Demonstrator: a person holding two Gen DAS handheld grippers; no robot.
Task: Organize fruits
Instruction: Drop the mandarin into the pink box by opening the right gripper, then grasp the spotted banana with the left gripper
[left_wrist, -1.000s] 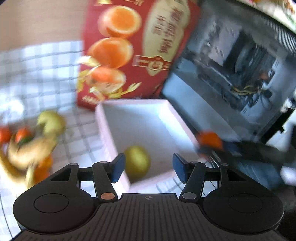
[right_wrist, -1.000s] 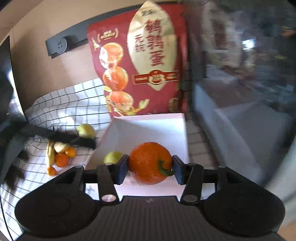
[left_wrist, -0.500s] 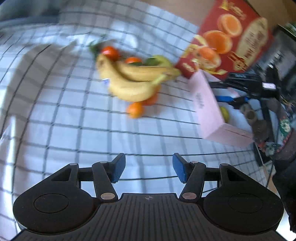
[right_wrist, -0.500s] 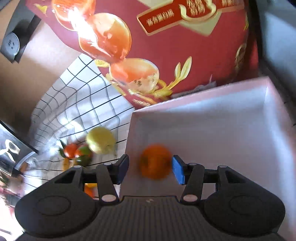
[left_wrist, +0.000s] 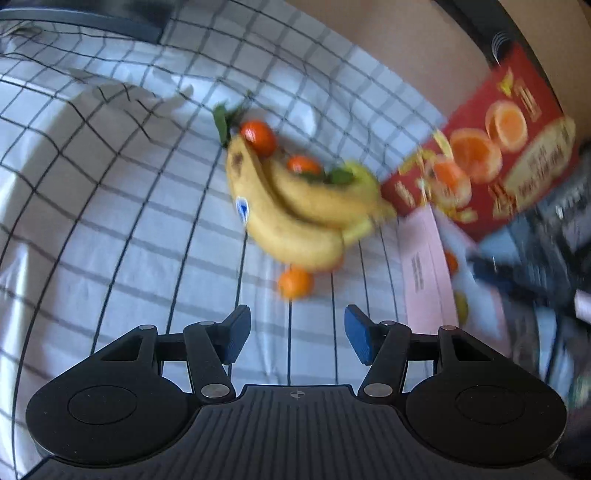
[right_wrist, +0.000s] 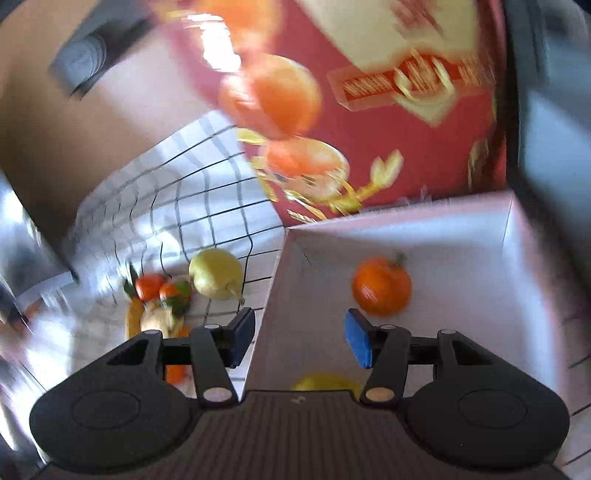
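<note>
Checked cloth (left_wrist: 110, 229) covered the bench. Our right tongs (right_wrist: 301, 341), just spreading, had dropped the orange (right_wrist: 381, 286) into the pink box (right_wrist: 509, 236); it now lay loose there. Our left tongs (left_wrist: 297, 334), spread and empty, had swung from the box to the bananas (left_wrist: 291, 218), likely next.

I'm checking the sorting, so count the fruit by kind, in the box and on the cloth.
Bananas: 2 showing
Small oranges: 3 showing, on the cloth
Large orange: 1, in the box
Yellow-green fruits: 2, one in the box
Total: 8

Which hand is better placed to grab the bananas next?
Left. The left gripper is open, facing the bananas on the checked cloth; the right gripper sits over the pink box.
</note>
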